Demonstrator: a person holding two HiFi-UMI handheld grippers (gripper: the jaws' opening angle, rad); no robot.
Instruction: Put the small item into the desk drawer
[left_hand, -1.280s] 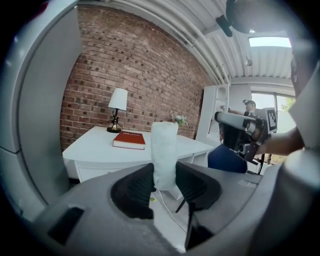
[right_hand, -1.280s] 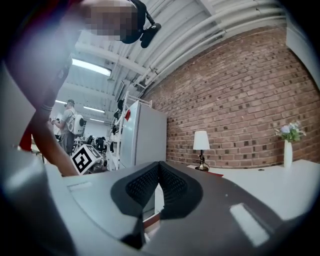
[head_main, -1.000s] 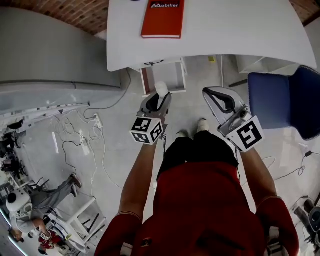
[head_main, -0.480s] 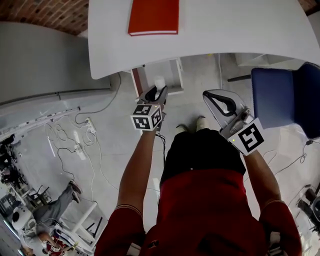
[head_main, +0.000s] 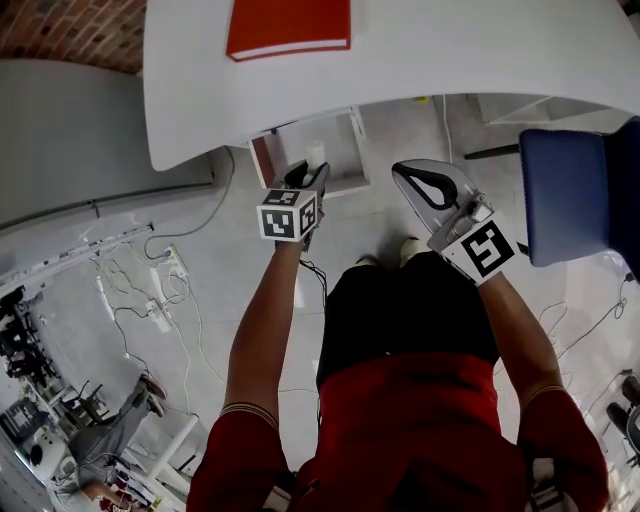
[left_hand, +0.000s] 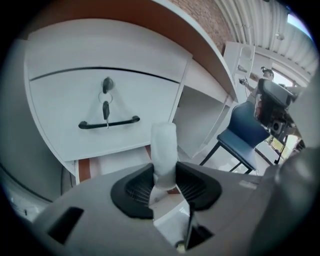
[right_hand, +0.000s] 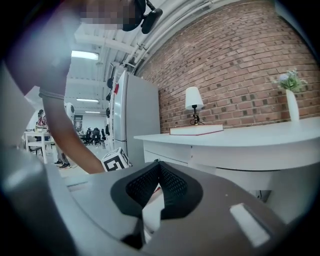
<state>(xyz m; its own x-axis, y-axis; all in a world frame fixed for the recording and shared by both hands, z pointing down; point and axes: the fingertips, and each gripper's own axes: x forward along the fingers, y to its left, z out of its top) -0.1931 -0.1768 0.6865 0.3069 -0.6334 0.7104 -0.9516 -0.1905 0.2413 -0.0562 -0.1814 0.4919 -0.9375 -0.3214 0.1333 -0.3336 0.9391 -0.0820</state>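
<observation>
In the head view my left gripper (head_main: 309, 170) is shut on a small white cylinder (head_main: 316, 154), which it holds over the front part of the open desk drawer (head_main: 345, 145). The left gripper view shows the cylinder (left_hand: 164, 147) upright between the black pads (left_hand: 135, 187), with the open drawer (left_hand: 112, 161) just ahead and below. Above it is a closed drawer front with a black handle (left_hand: 109, 123) and hanging keys (left_hand: 106, 107). My right gripper (head_main: 400, 172) hangs to the right of the drawer, shut and holding nothing.
The white desk (head_main: 480, 50) carries a red book (head_main: 288, 27). A blue chair (head_main: 585, 195) stands at the right. Cables (head_main: 160, 290) lie on the floor at the left. The right gripper view shows a lamp (right_hand: 194, 102), a vase (right_hand: 291, 100) and a brick wall.
My left gripper has carried the white cylinder forward to the open drawer. The right gripper has moved a little forward too, still shut.
</observation>
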